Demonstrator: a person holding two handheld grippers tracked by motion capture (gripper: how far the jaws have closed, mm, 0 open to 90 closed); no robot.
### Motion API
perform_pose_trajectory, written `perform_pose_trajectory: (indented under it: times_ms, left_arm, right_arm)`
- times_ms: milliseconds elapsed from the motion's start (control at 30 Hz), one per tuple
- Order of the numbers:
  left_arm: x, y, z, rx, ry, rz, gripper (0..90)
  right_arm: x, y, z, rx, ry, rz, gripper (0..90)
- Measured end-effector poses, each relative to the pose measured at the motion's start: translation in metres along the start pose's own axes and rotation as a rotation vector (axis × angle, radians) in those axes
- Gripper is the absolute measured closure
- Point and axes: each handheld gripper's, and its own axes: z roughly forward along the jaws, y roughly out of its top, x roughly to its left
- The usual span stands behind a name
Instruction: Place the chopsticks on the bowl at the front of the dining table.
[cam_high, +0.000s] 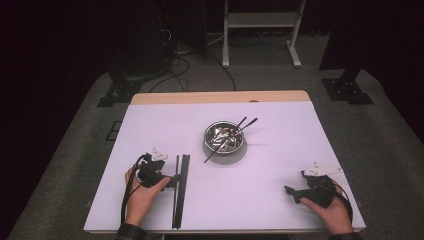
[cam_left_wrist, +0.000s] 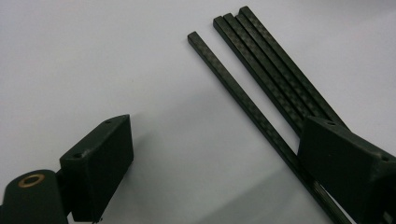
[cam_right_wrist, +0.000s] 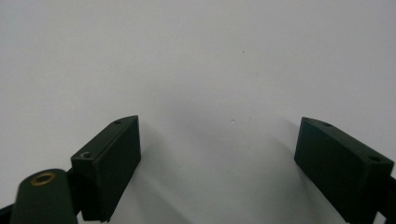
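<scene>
Several long black carbon-weave sticks (cam_high: 181, 186) lie side by side on the white table, left of centre. In the left gripper view one stick (cam_left_wrist: 243, 98) lies slightly apart from a tight bundle (cam_left_wrist: 275, 65). My left gripper (cam_high: 175, 180) sits low at the sticks, pointing right, open (cam_left_wrist: 215, 163). Its right jaw hangs over the sticks, and only bare table lies between the pads. My right gripper (cam_high: 292, 192) rests near the front right of the table. It is open (cam_right_wrist: 219, 158) over bare table.
A shiny metal bowl (cam_high: 207, 135) on a grey base stands mid-table with two black sticks (cam_high: 239, 127) leaning out toward the back right. The table's front edge (cam_high: 225, 231) runs just behind both hands. Beyond the table are a white frame (cam_high: 260, 30), cables and dark stands.
</scene>
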Motion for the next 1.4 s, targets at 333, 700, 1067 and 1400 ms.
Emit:
perform_pose_trajectory:
  times_ms: [333,700,1067,1400]
  left_arm:
    - [-0.007,-0.010,-0.009,0.008,-0.005,0.005,9.6]
    - [-0.016,-0.020,-0.018,0.009,-0.010,0.011,9.6]
    - [-0.023,-0.030,-0.026,0.009,-0.012,0.017,9.6]
    - [-0.027,-0.036,-0.031,0.007,-0.011,0.016,9.6]
  right_arm:
    - [0.000,0.000,0.000,0.000,0.000,0.000,12.7]
    - [0.000,0.000,0.000,0.000,0.000,0.000,12.7]
    - [0.000,0.000,0.000,0.000,0.000,0.000,12.7]
    - [0.000,0.000,0.000,-0.001,0.000,0.000,12.7]
